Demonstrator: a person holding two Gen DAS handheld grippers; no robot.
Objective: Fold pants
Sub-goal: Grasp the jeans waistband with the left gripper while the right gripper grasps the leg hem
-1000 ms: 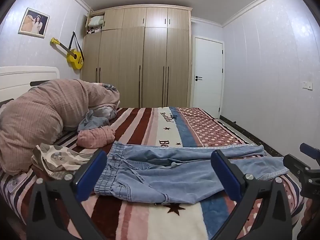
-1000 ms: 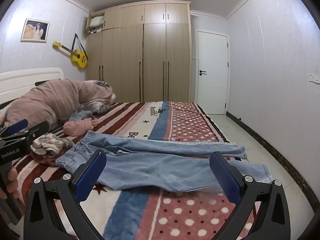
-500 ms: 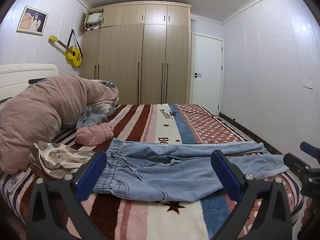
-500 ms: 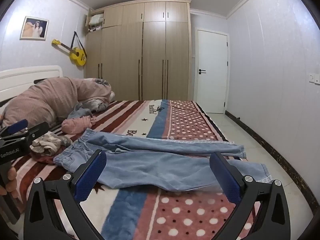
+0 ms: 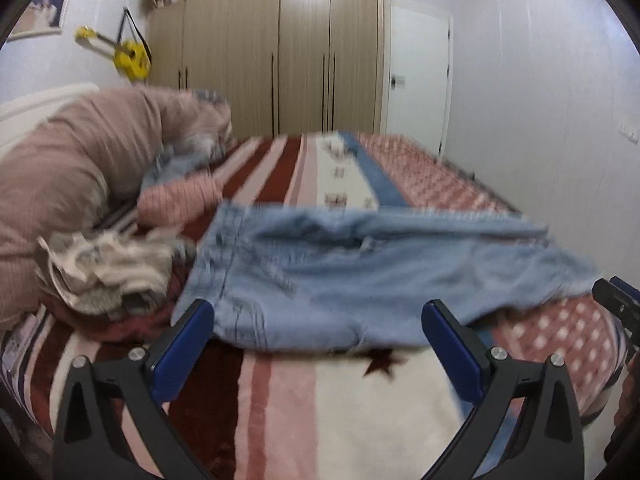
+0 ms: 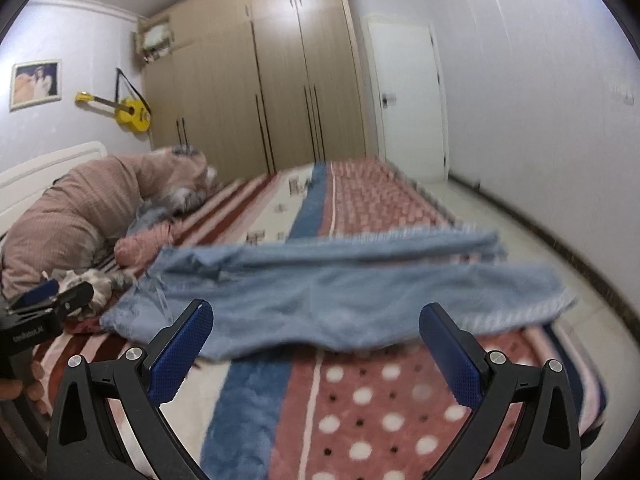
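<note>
One pair of light-blue jeans (image 5: pixel 360 276) is lying flat across the near part of the bed, waistband toward the headboard side and both legs stretching toward the door side, the hems reaching the mattress edge. Beneath them, a plush striped and polka-dotted blanket (image 6: pixel 360 400) is covering the bed. The left gripper (image 5: pixel 318 344) is hovering just in front of the waistband end with its blue pads spread wide, gripping nothing. The right gripper (image 6: pixel 316 344) is hanging before the leg section, likewise splayed and empty. Beside the waistband, a crumpled beige garment (image 5: pixel 100 268) is sitting against a pink quilt heap (image 5: pixel 68 168). Farther back, a wooden wardrobe (image 6: pixel 260 92) and a yellow ukulele (image 6: pixel 130 114) are standing out against the wall, though motion blur is softening everything.
</note>
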